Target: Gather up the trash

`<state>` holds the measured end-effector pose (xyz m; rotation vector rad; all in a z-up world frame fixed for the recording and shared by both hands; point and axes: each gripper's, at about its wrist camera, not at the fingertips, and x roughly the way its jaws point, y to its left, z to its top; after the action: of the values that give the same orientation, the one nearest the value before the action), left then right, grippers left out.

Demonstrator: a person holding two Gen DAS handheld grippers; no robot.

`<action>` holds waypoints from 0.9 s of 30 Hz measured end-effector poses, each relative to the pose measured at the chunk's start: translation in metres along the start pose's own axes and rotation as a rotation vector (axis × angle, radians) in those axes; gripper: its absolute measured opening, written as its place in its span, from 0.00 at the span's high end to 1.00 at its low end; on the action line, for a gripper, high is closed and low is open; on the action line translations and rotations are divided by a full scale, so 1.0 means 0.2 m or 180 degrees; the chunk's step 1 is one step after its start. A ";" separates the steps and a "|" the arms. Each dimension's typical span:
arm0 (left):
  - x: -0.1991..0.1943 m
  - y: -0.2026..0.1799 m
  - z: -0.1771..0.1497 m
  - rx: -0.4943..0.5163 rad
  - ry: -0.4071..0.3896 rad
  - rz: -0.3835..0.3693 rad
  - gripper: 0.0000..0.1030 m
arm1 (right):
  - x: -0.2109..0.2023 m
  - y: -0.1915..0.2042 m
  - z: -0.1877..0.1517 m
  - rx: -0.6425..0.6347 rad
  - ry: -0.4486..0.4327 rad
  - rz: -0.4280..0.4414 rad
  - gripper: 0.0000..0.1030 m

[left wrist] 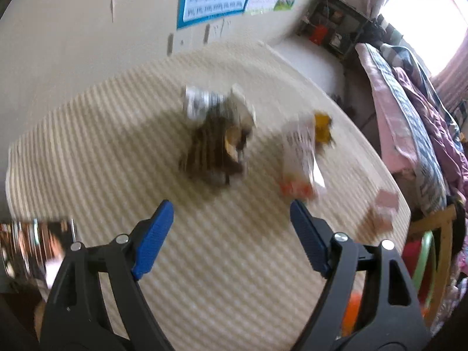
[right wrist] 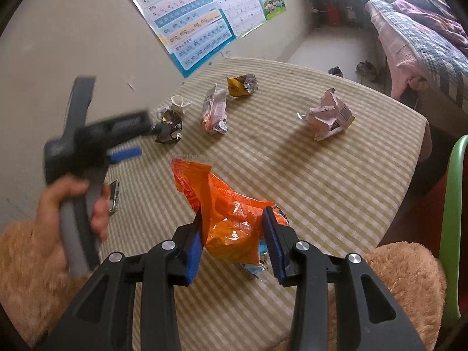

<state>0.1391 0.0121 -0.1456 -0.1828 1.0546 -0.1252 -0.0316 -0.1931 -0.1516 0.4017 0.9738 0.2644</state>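
Note:
My right gripper (right wrist: pixel 232 228) is shut on an orange snack bag (right wrist: pixel 225 210) and holds it over the striped table (right wrist: pixel 336 181). My left gripper (left wrist: pixel 231 213) is open and empty, above the table just short of a dark crumpled wrapper (left wrist: pixel 216 149); the left wrist view is blurred. In the right wrist view the left gripper (right wrist: pixel 128 143) shows at the left, near that dark wrapper (right wrist: pixel 169 125). A white and red wrapper (right wrist: pixel 215 112), a yellow wrapper (right wrist: pixel 241 84) and a pink crumpled carton (right wrist: pixel 327 117) lie farther out.
A small white cup (right wrist: pixel 179 103) stands behind the dark wrapper. A phone (right wrist: pixel 114 196) lies at the table's left edge. A green chair (right wrist: pixel 453 219) stands right of the table, a bed (right wrist: pixel 424 38) beyond. Posters (right wrist: pixel 187 20) hang on the wall.

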 end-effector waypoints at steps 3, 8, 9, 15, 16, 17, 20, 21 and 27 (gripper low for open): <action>0.09 0.02 0.11 -0.0055 0.0076 0.0159 0.24 | 0.00 -0.01 -0.01 0.0030 -0.0013 0.0025 0.63; 0.23 0.03 0.18 -0.0040 0.0308 0.0241 0.37 | -0.01 -0.04 -0.01 0.0101 -0.0033 0.0062 0.63; 0.24 0.03 0.18 -0.0027 0.0345 0.0279 0.41 | -0.01 -0.04 -0.01 0.0099 -0.0033 0.0062 0.63; 0.13 0.05 0.09 -0.0039 0.0250 0.0102 0.43 | 0.00 -0.03 -0.01 0.0070 -0.0025 0.0053 0.63; 0.11 0.05 0.07 -0.0037 0.0226 0.0075 0.43 | 0.00 -0.03 -0.01 0.0059 -0.0025 0.0047 0.63; 0.07 0.05 0.04 -0.0023 0.0207 0.0043 0.43 | 0.00 -0.03 -0.01 0.0051 -0.0024 0.0044 0.63; -0.03 0.03 -0.06 0.0020 0.0195 -0.0050 0.43 | 0.00 -0.03 -0.01 0.0052 -0.0024 0.0042 0.63; -0.07 0.03 -0.10 0.0029 0.0203 -0.0093 0.43 | 0.00 -0.03 -0.01 0.0055 -0.0024 0.0041 0.63; -0.17 -0.01 -0.28 0.0147 0.0286 -0.0217 0.43 | 0.00 -0.02 -0.01 0.0021 -0.0024 0.0014 0.63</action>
<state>0.0735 0.0126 -0.1424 -0.1728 1.1343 -0.2208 -0.0324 -0.1960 -0.1544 0.4107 0.9667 0.2637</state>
